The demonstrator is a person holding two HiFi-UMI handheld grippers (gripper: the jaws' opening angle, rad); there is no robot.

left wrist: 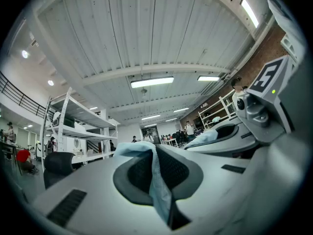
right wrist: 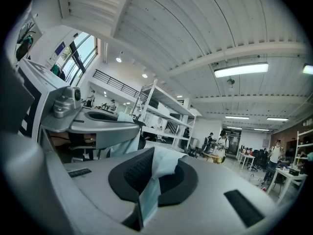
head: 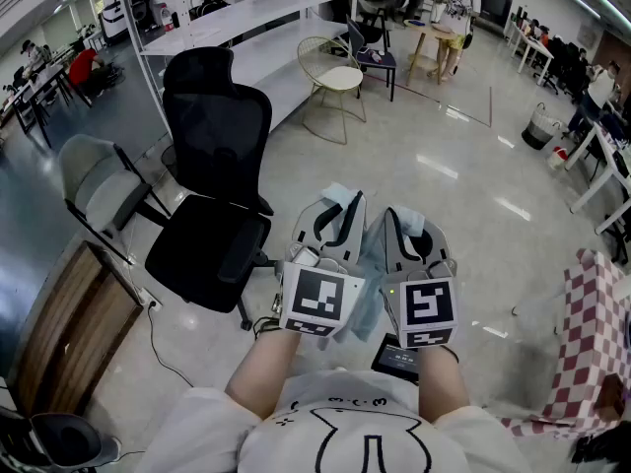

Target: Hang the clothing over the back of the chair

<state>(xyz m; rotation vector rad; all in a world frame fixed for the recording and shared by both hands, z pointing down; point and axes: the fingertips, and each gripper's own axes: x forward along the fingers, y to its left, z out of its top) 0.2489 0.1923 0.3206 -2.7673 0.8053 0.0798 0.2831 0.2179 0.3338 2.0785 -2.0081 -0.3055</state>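
Observation:
A black mesh office chair stands on the floor to the left of my hands, its high back upright and bare. I hold both grippers side by side in front of my chest, pointing roughly level. My left gripper is shut on a light blue piece of clothing, which sags between the two grippers. My right gripper is shut on the same cloth. In the left gripper view the blue fabric is pinched between the dark pads. The right gripper view shows the fabric clamped the same way.
A grey chair and a wooden cabinet stand further left. Behind the black chair are a long white table and a wire chair. A red-checked cloth lies at the right. A dark device lies below my hands.

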